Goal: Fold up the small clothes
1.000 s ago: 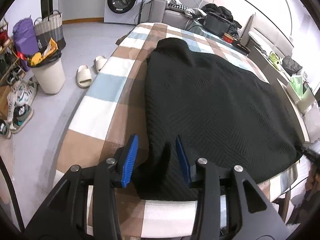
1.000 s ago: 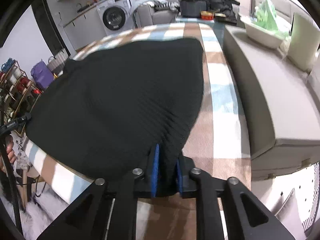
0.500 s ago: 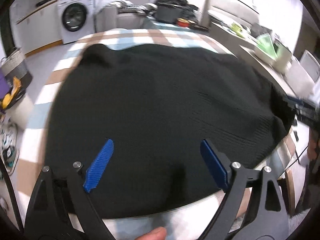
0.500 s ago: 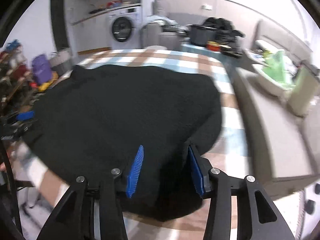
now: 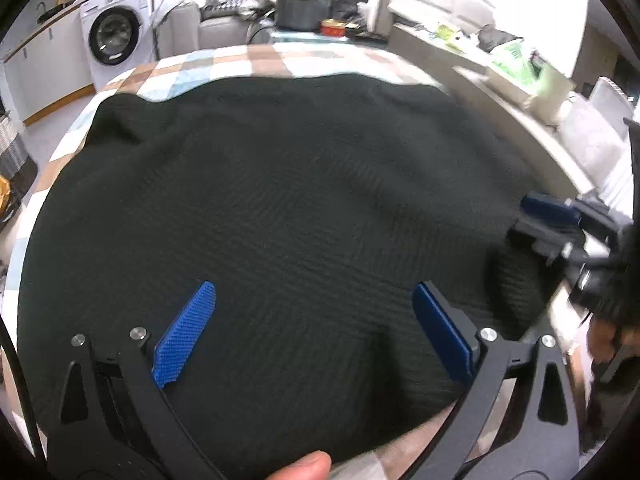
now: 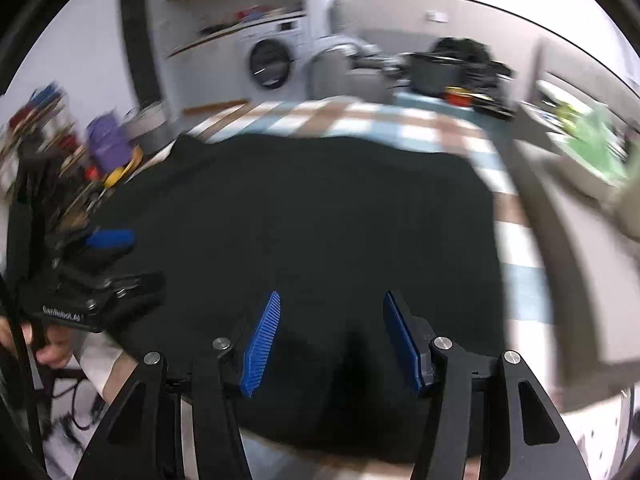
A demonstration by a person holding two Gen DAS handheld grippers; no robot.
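Note:
A black knit garment (image 5: 288,208) lies spread flat on the checked table (image 5: 280,60); it also shows in the right wrist view (image 6: 320,216). My left gripper (image 5: 314,312) is open wide, empty, above the garment's near edge. My right gripper (image 6: 330,320) is open, empty, above the near edge too. The right gripper shows at the right of the left wrist view (image 5: 560,220); the left gripper shows at the left of the right wrist view (image 6: 100,272).
A washing machine (image 5: 116,36) stands at the back left. A grey sofa with a dark pot (image 5: 304,8) and clothes lies beyond the table. A bench with green bags (image 5: 516,64) runs along the right. Baskets and shoes (image 6: 104,144) crowd the left floor.
Both grippers opened and let go of the garment's near corners, then moved toward the middle of the near edge. The garment now lies flatter.

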